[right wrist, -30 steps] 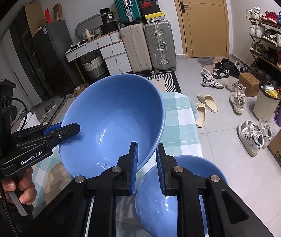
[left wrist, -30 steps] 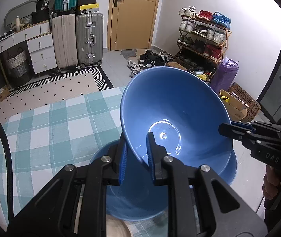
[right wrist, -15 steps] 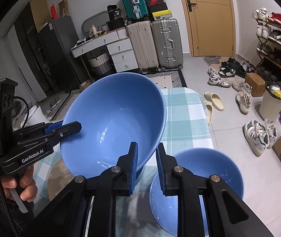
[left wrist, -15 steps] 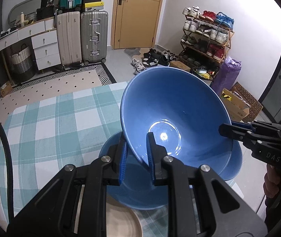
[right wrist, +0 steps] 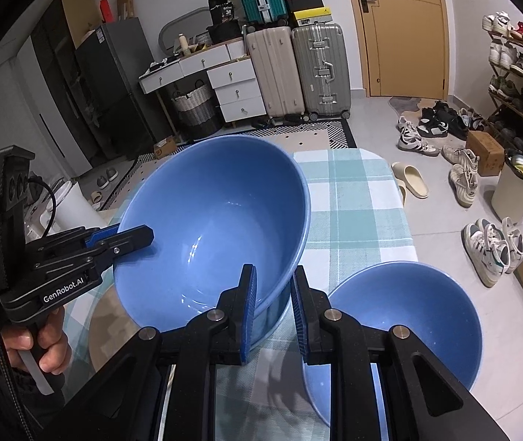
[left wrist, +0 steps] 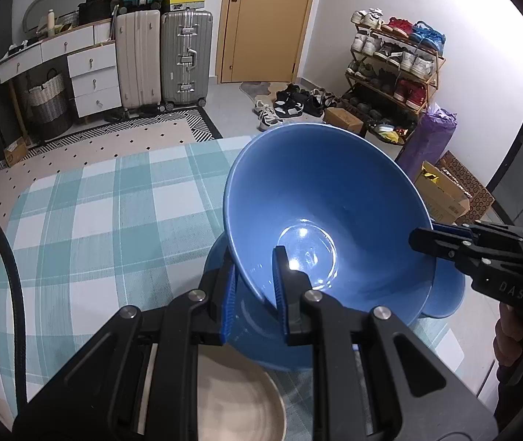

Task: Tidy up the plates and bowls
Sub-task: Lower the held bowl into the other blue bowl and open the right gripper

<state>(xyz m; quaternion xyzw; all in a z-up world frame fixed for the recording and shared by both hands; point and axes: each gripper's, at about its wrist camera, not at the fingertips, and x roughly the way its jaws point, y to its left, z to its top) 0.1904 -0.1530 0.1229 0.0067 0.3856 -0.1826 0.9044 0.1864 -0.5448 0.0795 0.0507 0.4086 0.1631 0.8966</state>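
A large blue bowl [left wrist: 320, 213] hangs tilted above the table, held from two sides. My left gripper [left wrist: 254, 286] is shut on its near rim. My right gripper [right wrist: 272, 305] is shut on the opposite rim of the same bowl [right wrist: 210, 228]. Each gripper shows in the other's view, the right gripper [left wrist: 423, 239] and the left gripper [right wrist: 143, 237]. A second blue bowl [right wrist: 408, 323] stands on the table below, partly covered by the held one in the left wrist view [left wrist: 445, 294]. A beige plate [left wrist: 235, 404] lies beside it near the table's front.
The table wears a teal and white checked cloth [left wrist: 96, 220]; its right edge [right wrist: 404, 220] runs close to the lower bowl. Beyond are suitcases [left wrist: 184, 58], white drawers [left wrist: 92, 73], a shoe rack [left wrist: 393, 62], loose shoes [right wrist: 489, 242] and a cardboard box [left wrist: 445, 194] on the floor.
Both grippers have sunk with the big blue bowl, bringing it closer to the bowl on the table. The beige plate has come further into the left wrist view. Both grips are unchanged.
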